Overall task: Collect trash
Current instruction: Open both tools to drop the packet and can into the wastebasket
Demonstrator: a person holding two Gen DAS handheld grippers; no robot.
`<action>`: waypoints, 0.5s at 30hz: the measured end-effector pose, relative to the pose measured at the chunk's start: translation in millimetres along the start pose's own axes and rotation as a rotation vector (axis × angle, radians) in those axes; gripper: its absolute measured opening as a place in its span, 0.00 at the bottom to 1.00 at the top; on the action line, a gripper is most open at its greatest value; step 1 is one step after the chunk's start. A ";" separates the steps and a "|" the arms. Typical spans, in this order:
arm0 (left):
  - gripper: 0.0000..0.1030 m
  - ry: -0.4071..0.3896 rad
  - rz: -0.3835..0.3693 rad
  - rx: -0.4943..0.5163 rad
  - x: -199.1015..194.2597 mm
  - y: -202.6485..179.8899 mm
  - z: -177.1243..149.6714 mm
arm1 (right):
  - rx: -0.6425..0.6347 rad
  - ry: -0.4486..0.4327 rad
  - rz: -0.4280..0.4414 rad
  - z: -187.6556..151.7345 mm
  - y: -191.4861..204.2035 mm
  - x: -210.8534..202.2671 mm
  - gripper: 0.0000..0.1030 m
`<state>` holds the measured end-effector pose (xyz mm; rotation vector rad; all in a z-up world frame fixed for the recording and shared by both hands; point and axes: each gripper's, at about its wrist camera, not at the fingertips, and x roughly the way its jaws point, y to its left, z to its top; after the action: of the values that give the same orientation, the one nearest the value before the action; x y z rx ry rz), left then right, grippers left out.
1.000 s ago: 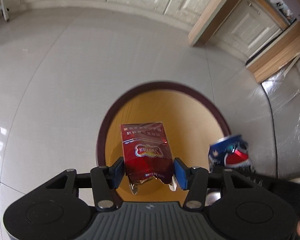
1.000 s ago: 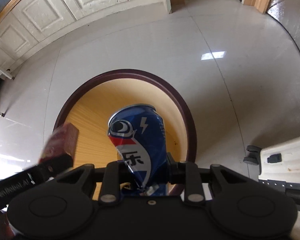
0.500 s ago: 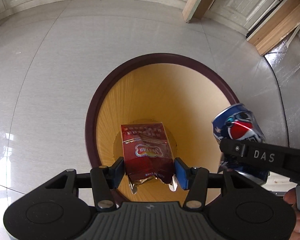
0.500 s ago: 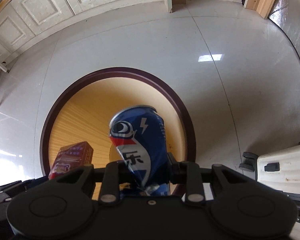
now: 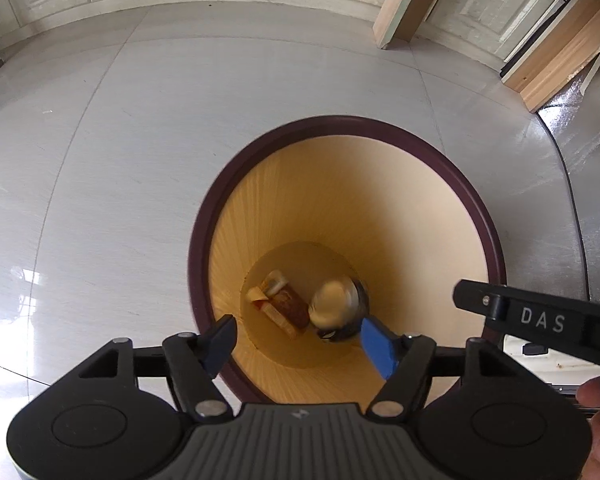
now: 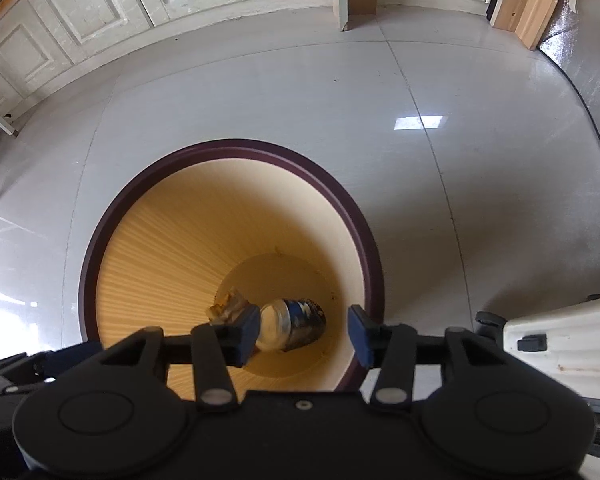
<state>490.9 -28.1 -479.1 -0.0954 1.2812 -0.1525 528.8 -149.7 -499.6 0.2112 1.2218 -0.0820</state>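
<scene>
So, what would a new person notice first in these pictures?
First the big round bin with its dark rim and yellow inside, standing on the pale floor. At its bottom lie a blue can and a red packet, side by side. Both tools hang above it with nothing between their opening jaws.

Tiled floor (image 5: 180, 120), panelled cabinets (image 6: 100, 8) – wood post (image 5: 400, 4)

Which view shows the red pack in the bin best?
Left wrist: the red pack lies in full view on the bin floor, beside the can. In the right wrist view, only its crumpled foil end shows; a gripper finger hides the rest.
</scene>
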 end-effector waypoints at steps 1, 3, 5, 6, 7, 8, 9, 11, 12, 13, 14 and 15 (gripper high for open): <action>0.71 -0.004 0.003 0.001 -0.9 0.0 1.3 | -0.003 0.000 -0.005 -0.2 -1.0 -0.9 0.48; 0.75 -0.009 0.008 0.001 -2.9 1.3 1.8 | -0.007 0.000 -0.009 -0.5 -0.9 -1.9 0.48; 0.76 -0.015 0.012 0.000 -4.9 2.5 2.4 | -0.014 0.006 -0.014 -1.7 -1.9 -2.7 0.48; 0.78 -0.017 0.016 -0.003 -6.2 3.4 2.6 | -0.019 0.009 -0.017 -2.5 -2.1 -3.1 0.48; 0.78 -0.019 0.020 -0.007 -7.9 3.5 2.9 | -0.025 0.013 -0.021 -3.4 -2.3 -3.8 0.48; 0.80 -0.023 0.021 -0.010 -10.0 3.7 2.9 | -0.031 0.015 -0.026 -4.4 -2.4 -4.9 0.49; 0.84 -0.030 0.017 -0.012 -12.5 5.0 2.3 | -0.034 0.014 -0.029 -5.1 -2.7 -6.5 0.50; 0.85 -0.038 0.021 -0.019 -17.8 10.1 -1.1 | -0.039 0.004 -0.030 -6.0 -1.9 -11.8 0.57; 0.86 -0.038 0.028 -0.024 -19.7 11.7 -1.8 | -0.039 -0.002 -0.027 -6.4 -1.9 -14.6 0.60; 0.86 -0.038 0.036 -0.031 -22.0 14.1 -2.3 | -0.041 -0.005 -0.025 -6.8 -1.7 -17.4 0.64; 0.87 -0.038 0.042 -0.037 -24.9 15.8 -2.4 | -0.043 -0.010 -0.027 -7.5 -0.9 -20.5 0.68; 0.88 -0.038 0.047 -0.041 -27.6 16.8 -2.4 | -0.043 -0.017 -0.033 -8.7 -0.4 -23.6 0.70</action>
<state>481.9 -6.9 -456.3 -0.1027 1.2478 -0.0841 512.7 -149.5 -480.3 0.1527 1.2090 -0.0862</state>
